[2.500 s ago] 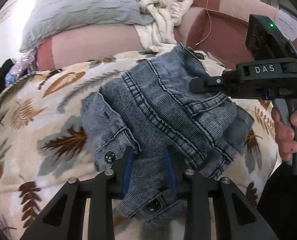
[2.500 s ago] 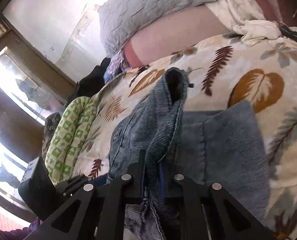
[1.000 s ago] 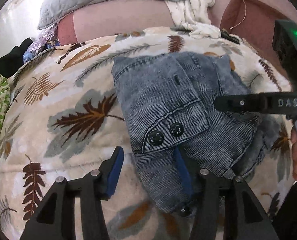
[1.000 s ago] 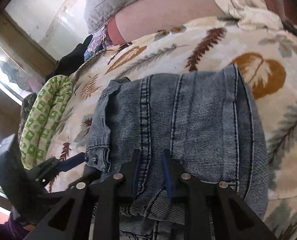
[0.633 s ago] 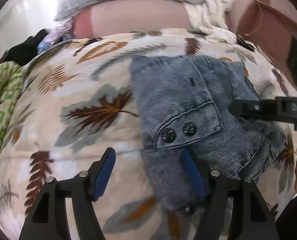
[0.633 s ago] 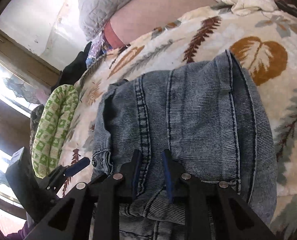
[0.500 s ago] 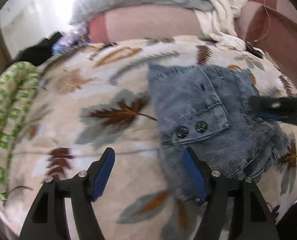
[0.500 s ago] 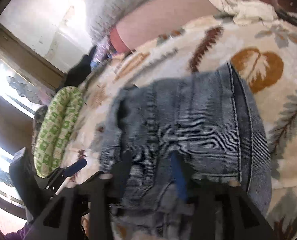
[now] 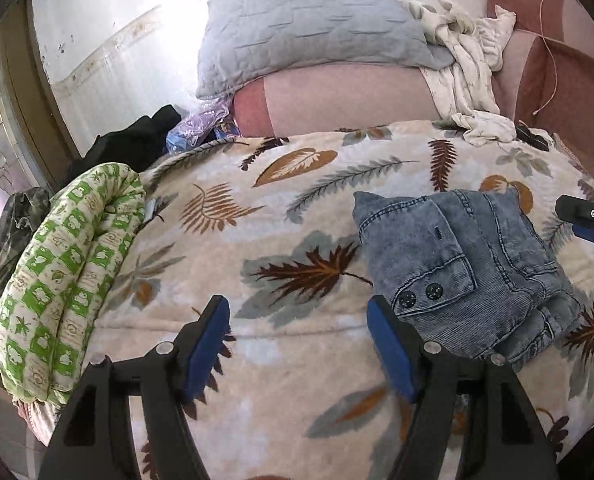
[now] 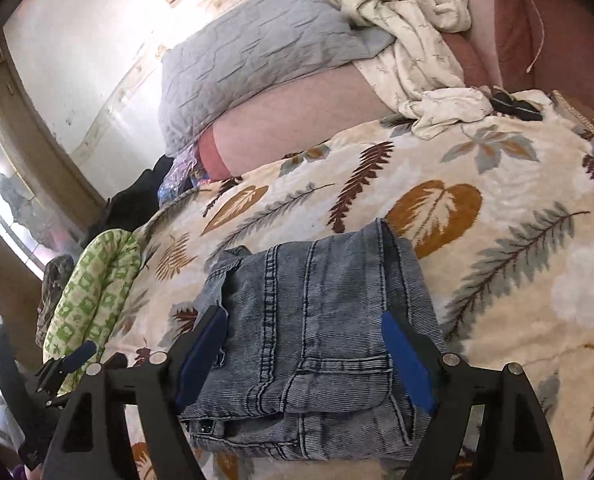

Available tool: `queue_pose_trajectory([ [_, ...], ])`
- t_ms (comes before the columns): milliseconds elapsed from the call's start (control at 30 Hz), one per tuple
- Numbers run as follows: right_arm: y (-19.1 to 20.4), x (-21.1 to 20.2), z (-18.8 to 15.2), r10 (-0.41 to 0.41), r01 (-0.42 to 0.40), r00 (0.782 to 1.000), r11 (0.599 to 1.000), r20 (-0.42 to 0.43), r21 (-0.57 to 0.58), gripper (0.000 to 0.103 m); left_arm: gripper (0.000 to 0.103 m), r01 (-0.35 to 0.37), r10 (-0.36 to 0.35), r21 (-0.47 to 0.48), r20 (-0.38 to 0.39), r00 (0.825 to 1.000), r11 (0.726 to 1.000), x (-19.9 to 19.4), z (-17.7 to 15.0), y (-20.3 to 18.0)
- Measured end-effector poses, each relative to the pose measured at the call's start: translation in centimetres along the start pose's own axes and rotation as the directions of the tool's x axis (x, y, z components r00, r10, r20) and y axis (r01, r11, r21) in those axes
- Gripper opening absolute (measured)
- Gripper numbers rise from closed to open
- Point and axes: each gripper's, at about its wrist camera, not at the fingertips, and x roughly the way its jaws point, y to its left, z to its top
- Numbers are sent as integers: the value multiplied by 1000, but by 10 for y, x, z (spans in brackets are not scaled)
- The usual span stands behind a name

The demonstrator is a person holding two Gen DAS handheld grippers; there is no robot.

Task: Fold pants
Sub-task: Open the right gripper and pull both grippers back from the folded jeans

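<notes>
The grey-blue denim pants point(image 9: 465, 276) lie folded into a compact bundle on the leaf-print blanket point(image 9: 257, 208); a buttoned pocket flap faces up. They also show in the right wrist view point(image 10: 317, 320). My left gripper point(image 9: 297, 340) is open and empty, to the left of the bundle, its right pad beside the bundle's near corner. My right gripper point(image 10: 303, 352) is open and empty, held over the near edge of the bundle. The right gripper's tip shows at the far right of the left wrist view point(image 9: 589, 220).
A green-and-white rolled quilt point(image 9: 69, 280) lies at the blanket's left edge. A grey pillow point(image 9: 309, 36) and a cream garment point(image 9: 469, 72) rest on the pink headboard cushion behind. Dark clothes point(image 9: 133, 144) lie at the back left.
Both grippers have opened and let go of the pants. Both have drawn back from the bundle, the left one also shifting left. The pants now lie folded on the blanket.
</notes>
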Motion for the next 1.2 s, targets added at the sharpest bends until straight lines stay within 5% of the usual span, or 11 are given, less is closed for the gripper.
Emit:
queue_pose_trajectory([
  [900, -49, 13, 1, -105, 110, 992, 991, -62, 79, 83, 72, -31, 32, 24, -44, 999, 999, 33, 1, -16],
  [1200, -71, 15, 4, -128, 138, 988, 983, -91, 124, 83, 72, 59, -66, -60, -114, 991, 996, 52, 5, -9],
])
